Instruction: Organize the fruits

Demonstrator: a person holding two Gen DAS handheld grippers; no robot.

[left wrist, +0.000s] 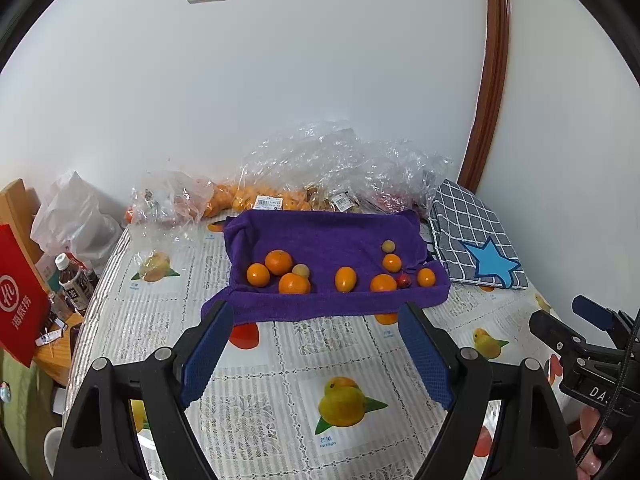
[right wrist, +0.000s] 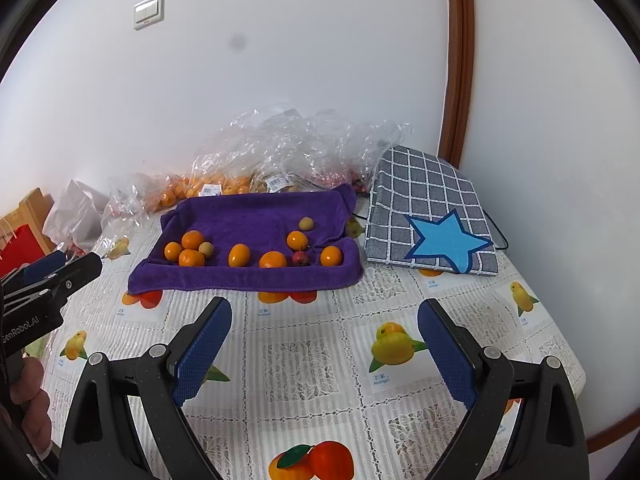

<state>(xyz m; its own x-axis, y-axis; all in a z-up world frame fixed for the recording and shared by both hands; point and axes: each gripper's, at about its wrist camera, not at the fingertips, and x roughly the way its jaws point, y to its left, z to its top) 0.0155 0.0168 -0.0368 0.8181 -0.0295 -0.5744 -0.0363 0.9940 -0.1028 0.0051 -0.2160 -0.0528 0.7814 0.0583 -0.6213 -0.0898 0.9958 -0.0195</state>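
Observation:
A purple towel (left wrist: 320, 240) (right wrist: 256, 216) lies on the table with several oranges (left wrist: 279, 262) (right wrist: 192, 239), two pale small round fruits (left wrist: 387, 246) (right wrist: 306, 223) and a small red fruit (left wrist: 403, 280) (right wrist: 300, 258) on it. My left gripper (left wrist: 318, 348) is open and empty, just in front of the towel's near edge. My right gripper (right wrist: 326, 344) is open and empty, a little in front of the towel. Each gripper shows at the edge of the other's view.
Clear plastic bags (left wrist: 320, 172) (right wrist: 288, 152) with more fruit lie behind the towel against the wall. A grey checked cushion with a blue star (left wrist: 476, 240) (right wrist: 428, 216) sits to the right. Bottles (left wrist: 74, 280) and a red bag (left wrist: 18, 300) stand left. The tablecloth (right wrist: 304, 364) has fruit prints.

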